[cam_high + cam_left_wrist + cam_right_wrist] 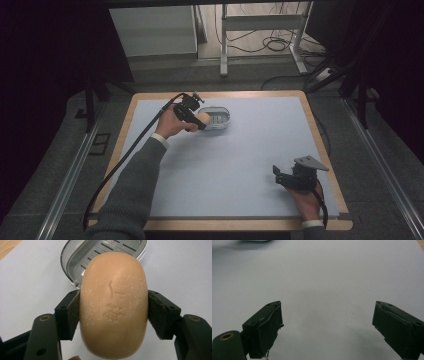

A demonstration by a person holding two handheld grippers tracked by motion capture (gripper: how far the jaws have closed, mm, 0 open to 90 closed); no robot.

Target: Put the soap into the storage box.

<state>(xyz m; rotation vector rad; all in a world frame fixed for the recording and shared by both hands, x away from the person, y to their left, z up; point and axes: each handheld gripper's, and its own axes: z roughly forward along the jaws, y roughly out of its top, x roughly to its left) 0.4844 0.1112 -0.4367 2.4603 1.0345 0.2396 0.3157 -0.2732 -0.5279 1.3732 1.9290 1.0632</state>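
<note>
My left gripper (113, 312) is clamped on a tan oval bar of soap (113, 305): both pads press its long sides, and the bar stands lengthwise between them with stamped characters facing the camera. In the high view the soap (202, 119) hangs just at the near-left edge of the soap dish (218, 118), above the pale blue mat (240, 160). The left gripper view shows the dish (75, 260) directly beyond the bar, grey, with a slotted floor; whether the soap touches it, I cannot tell.

My right gripper (327, 325) has its jaws spread wide with only bare mat between them. In the high view it (276, 175) rests at the near-right part of the mat, well apart from the dish.
</note>
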